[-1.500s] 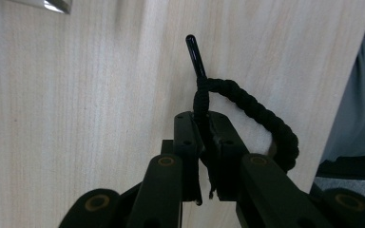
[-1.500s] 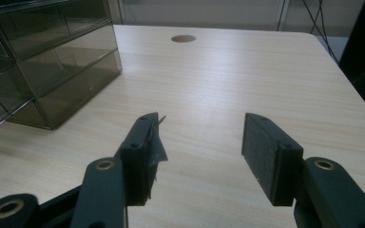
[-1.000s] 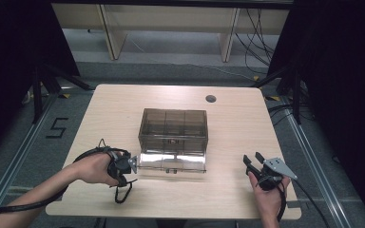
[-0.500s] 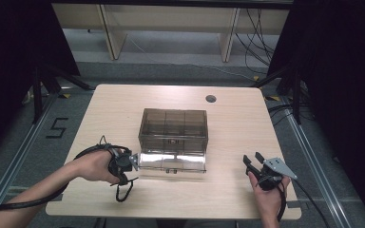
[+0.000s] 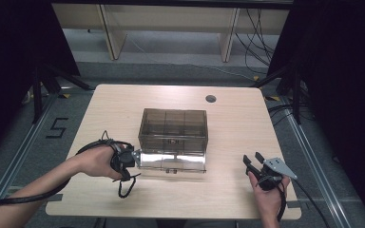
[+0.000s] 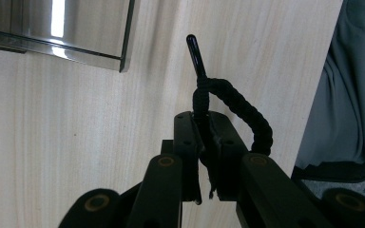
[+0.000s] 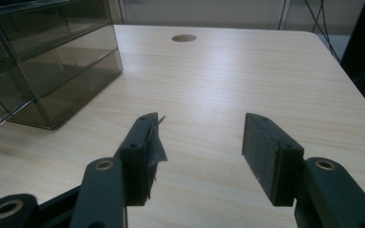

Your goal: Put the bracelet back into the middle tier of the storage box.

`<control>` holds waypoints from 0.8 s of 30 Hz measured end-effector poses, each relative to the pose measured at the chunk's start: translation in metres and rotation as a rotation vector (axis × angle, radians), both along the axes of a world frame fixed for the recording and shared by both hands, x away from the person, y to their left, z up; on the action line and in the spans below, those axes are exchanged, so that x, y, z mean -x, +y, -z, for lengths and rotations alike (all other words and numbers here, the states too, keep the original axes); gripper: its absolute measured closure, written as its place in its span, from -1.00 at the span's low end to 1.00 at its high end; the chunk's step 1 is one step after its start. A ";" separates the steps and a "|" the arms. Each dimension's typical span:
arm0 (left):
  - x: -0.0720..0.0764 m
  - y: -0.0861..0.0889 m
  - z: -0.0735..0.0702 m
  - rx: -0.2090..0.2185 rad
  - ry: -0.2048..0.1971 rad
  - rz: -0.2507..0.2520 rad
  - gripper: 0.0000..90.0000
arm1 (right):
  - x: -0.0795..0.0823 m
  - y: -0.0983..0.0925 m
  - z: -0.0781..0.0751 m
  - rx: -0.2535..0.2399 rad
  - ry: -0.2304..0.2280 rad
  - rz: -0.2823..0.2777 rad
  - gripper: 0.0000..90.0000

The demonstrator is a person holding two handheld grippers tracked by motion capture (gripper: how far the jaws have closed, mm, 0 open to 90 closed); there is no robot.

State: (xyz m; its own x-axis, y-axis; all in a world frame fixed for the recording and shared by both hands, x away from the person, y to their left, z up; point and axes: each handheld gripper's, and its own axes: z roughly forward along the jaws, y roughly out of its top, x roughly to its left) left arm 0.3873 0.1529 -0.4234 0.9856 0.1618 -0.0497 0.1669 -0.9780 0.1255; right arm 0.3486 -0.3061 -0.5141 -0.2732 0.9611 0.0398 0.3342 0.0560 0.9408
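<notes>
A smoked-transparent drawer box [image 5: 173,130] stands near the middle of the light wooden bench [image 5: 228,199]. Its lower front drawer [image 5: 171,160] is pulled out toward the person. A round cable hole [image 5: 211,99] sits in the bench top behind and to the right of the box. Shelving legs and loose cables lie on the floor beyond the far edge.

The left tool [image 5: 134,157] lies just beside the left end of the drawer, held in the left hand [image 5: 100,161], whose forearm enters from the lower left. In the left gripper view, the jaws are clenched on a black braided cord [image 6: 228,102], which loops up from between the pads; a glossy corner, probably of the drawer, shows at upper left.

The right tool [image 5: 253,160] rests well apart from the box, near the bench's front right corner, gripped by the right hand [image 5: 268,192]. Its jaws stand spread wide with nothing between them, pointing away from the person.
</notes>
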 end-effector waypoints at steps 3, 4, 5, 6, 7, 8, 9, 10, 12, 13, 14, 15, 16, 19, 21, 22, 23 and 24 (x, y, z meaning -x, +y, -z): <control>-0.002 0.000 -0.004 -0.001 0.001 0.000 0.83 | 0.000 0.000 0.000 -0.004 -0.001 0.002 0.06; -0.002 0.000 -0.005 -0.001 -0.001 -0.002 0.83 | 0.000 0.000 0.000 -0.004 -0.001 0.002 0.06; -0.003 0.000 -0.006 0.002 0.000 -0.006 0.83 | 0.000 0.000 0.000 -0.002 0.002 0.007 0.06; -0.004 0.000 -0.007 0.003 -0.004 -0.001 0.83 | 0.000 0.000 0.000 -0.002 0.003 0.006 0.06; -0.004 0.000 -0.008 0.005 -0.001 -0.005 0.83 | 0.000 0.000 0.000 -0.005 0.001 0.006 0.06; -0.004 0.000 -0.009 0.007 -0.002 -0.004 0.83 | 0.000 0.001 0.000 -0.011 0.002 0.002 0.06; -0.005 -0.001 -0.009 0.007 -0.004 -0.002 0.83 | 0.000 0.001 0.000 -0.011 0.002 0.002 0.06; -0.005 -0.001 -0.010 0.007 -0.002 -0.001 0.83 | 0.000 0.001 0.000 -0.006 0.002 0.003 0.06; -0.006 -0.002 -0.011 0.005 -0.005 0.005 0.83 | 0.000 0.001 0.000 -0.007 0.002 0.003 0.06; -0.006 -0.002 -0.012 0.003 -0.001 0.002 0.83 | 0.000 0.001 0.000 -0.008 0.000 0.003 0.06; -0.006 -0.003 -0.012 0.003 0.000 0.001 0.83 | 0.000 0.000 0.000 -0.010 0.002 0.003 0.06; -0.007 -0.003 -0.013 0.002 -0.003 0.003 0.83 | 0.000 0.000 0.000 -0.011 0.004 0.001 0.06; -0.007 -0.004 -0.014 0.001 -0.005 0.004 0.83 | 0.000 0.000 -0.001 -0.023 0.005 -0.006 0.06; -0.009 -0.005 -0.015 0.001 -0.006 0.003 0.83 | 0.001 0.001 -0.001 -0.022 0.005 0.001 0.06; -0.010 -0.006 -0.016 0.003 -0.010 0.003 0.83 | 0.001 0.001 -0.001 -0.015 0.005 0.004 0.06; -0.011 -0.007 -0.017 -0.001 -0.013 0.008 0.83 | 0.000 0.000 0.000 -0.011 0.004 0.005 0.05; -0.011 -0.007 -0.017 -0.001 -0.013 0.006 0.83 | 0.000 0.000 0.000 -0.004 0.003 0.005 0.06; -0.012 -0.008 -0.017 0.000 -0.015 0.007 0.83 | 0.000 0.000 0.000 -0.004 0.003 0.005 0.05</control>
State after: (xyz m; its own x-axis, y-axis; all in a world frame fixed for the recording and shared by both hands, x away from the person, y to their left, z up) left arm 0.3990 0.1454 -0.4064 0.9873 0.1552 -0.0352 0.1585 -0.9791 0.1275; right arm 0.3483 -0.3064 -0.5139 -0.2682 0.9624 0.0440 0.3369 0.0508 0.9402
